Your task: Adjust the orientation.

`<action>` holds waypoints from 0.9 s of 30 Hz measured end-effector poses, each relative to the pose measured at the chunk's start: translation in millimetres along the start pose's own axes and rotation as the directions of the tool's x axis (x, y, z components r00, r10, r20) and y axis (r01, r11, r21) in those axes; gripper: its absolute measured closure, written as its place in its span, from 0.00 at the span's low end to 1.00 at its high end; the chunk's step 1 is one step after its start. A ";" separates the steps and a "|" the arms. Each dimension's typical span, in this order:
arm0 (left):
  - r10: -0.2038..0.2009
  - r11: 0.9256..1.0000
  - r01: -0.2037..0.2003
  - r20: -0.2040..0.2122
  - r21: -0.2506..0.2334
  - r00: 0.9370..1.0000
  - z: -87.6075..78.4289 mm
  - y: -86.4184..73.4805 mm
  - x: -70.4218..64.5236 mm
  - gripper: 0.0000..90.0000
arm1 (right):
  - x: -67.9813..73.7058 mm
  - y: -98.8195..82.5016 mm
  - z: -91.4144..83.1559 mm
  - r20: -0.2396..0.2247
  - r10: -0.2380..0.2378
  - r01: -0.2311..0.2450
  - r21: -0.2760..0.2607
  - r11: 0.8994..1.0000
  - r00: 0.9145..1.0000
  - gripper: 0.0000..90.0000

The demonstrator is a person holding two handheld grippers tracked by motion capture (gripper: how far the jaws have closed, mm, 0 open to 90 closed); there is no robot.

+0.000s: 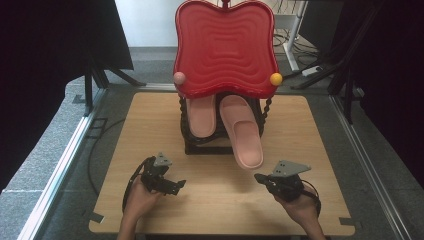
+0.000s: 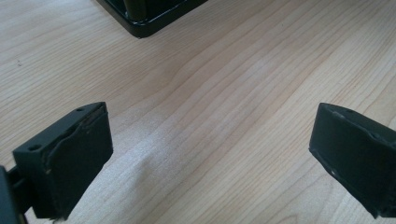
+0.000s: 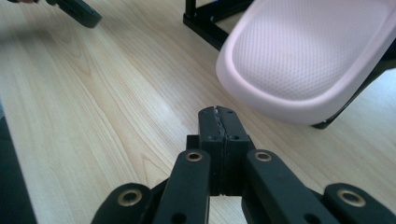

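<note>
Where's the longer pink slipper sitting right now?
In the high view the longer pink slipper leans on the black rack under the red tray, right of the other slipper, its toe overhanging toward the right gripper.

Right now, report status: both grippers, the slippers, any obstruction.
Left gripper open, empty, over bare table. Right gripper shut, empty, near right slipper. Both pink slippers on black rack under red tray. Nothing between.

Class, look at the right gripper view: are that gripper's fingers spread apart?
No. The right gripper has its two black fingers pressed flat together with nothing between them, just short of the pink slipper.
</note>
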State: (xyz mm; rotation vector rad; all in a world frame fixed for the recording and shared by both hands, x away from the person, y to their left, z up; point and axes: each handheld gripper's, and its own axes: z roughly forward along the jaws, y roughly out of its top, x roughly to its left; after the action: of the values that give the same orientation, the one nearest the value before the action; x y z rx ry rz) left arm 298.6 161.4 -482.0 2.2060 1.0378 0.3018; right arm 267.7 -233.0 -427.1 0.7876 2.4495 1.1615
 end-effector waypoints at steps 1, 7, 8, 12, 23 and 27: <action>0.002 1.000 -0.002 0.001 0.002 1.000 0.3 0.1 0.0 0.00 | -1.4 -0.5 2.3 -0.001 0.002 -0.002 0.005 1.000 1.000 1.00; -0.002 1.000 0.002 -0.001 0.001 1.000 -0.2 -0.8 1.5 0.00 | -6.6 3.1 18.5 0.000 -0.004 0.004 0.002 1.000 1.000 1.00; -0.003 1.000 0.003 -0.001 0.000 1.000 -0.6 -0.9 1.9 0.00 | -7.4 4.4 21.0 0.003 -0.004 0.004 -0.001 1.000 1.000 1.00; -0.002 1.000 0.002 -0.001 -0.001 1.000 -1.2 -0.9 2.1 0.00 | -8.2 11.2 31.6 0.007 -0.016 0.016 -0.009 1.000 1.000 1.00; -0.006 1.000 0.006 -0.004 0.003 1.000 -0.4 -1.7 3.2 0.00 | -18.8 38.9 55.5 0.033 -0.032 0.034 -0.049 0.998 0.999 1.00; -0.006 1.000 0.006 -0.003 0.003 1.000 0.2 -1.8 2.9 0.00 | -21.7 43.3 59.9 0.031 -0.024 0.026 -0.064 0.998 0.999 1.00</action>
State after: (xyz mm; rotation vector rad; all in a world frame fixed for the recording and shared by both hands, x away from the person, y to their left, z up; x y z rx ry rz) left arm 299.5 164.2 -483.5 2.2054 1.0470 0.3018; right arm 329.5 -187.1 -429.2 0.7481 2.3786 1.2036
